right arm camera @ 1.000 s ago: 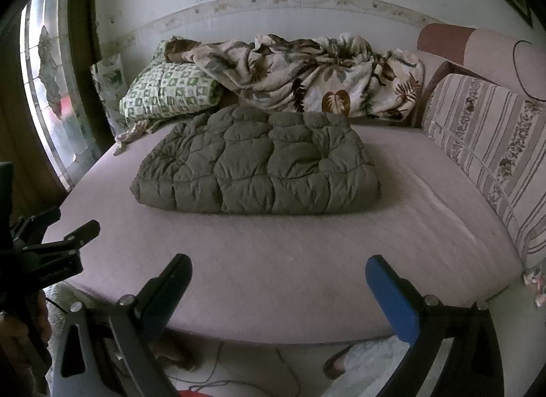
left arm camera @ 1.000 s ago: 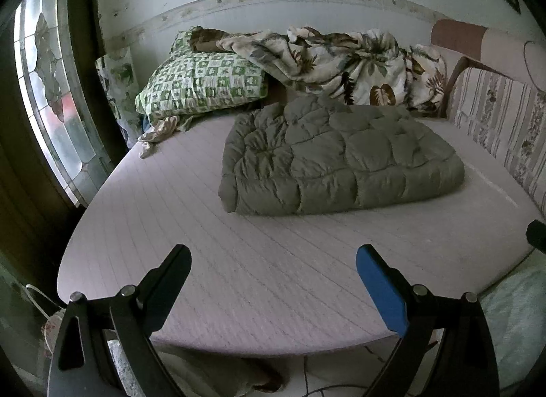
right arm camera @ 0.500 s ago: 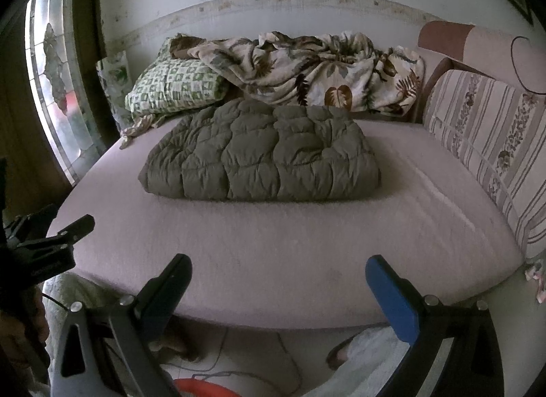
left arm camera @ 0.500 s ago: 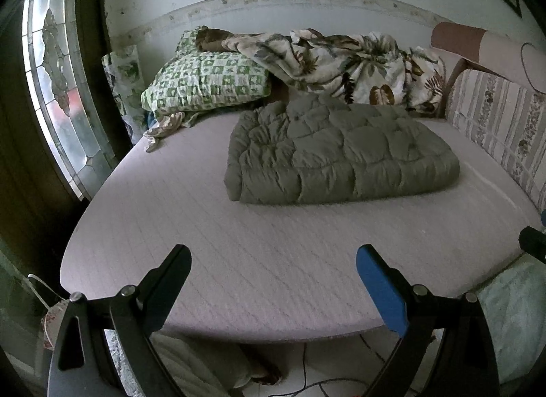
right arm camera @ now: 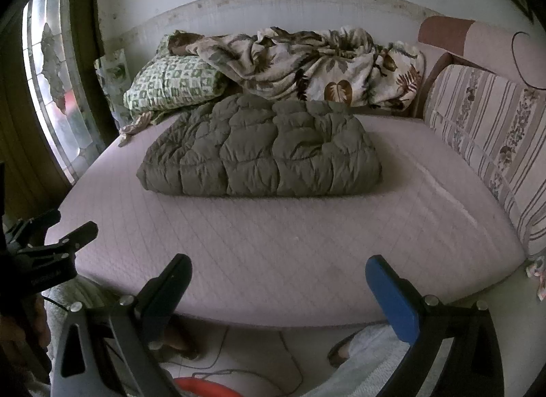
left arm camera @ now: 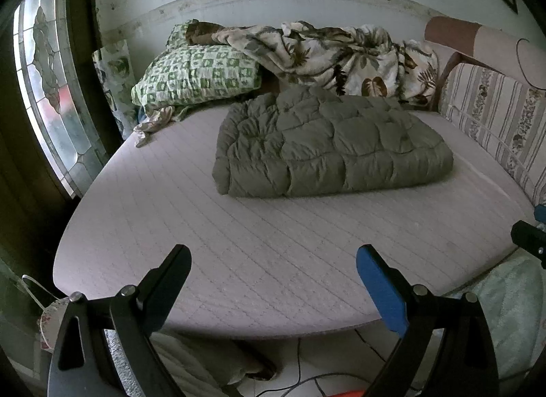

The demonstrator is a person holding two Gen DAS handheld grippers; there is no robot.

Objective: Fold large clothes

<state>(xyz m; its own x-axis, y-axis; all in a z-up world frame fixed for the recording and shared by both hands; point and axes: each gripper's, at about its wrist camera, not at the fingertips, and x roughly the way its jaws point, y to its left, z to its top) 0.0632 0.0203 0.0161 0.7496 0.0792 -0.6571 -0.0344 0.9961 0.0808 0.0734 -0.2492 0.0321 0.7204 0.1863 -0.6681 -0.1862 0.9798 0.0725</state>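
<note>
The folded olive-green quilted puffer garment (left arm camera: 332, 144) lies as a thick rectangular bundle on the pale pink quilted mattress (left arm camera: 239, 246), toward the far half of the bed and well apart from both tools; its rounded fold faces the near edge, and its far side sits just in front of the crumpled cream blanket with brown leaf print (left arm camera: 341, 52), though whether the two touch cannot be told from here. The left gripper (left arm camera: 273, 269) hangs over the near edge of the mattress with its black finger and blue-padded finger spread wide and nothing between them; the right gripper (right arm camera: 278, 272) stands likewise released and empty, with the bundle (right arm camera: 262, 154) straight ahead of it and slightly left. A green-and-white checked pillow (left arm camera: 198, 74) lies at the far left beside the blanket; a striped floral bolster cushion (left arm camera: 494, 117) lines the right side. In the right wrist view the left tool shows as a dark clamp at the left margin. Compared with a second ago, both cameras have drawn back a little and lifted, so more floor shows beneath the bed edge; the bundle itself has not moved, and the fingers remain as wide as before.
</note>
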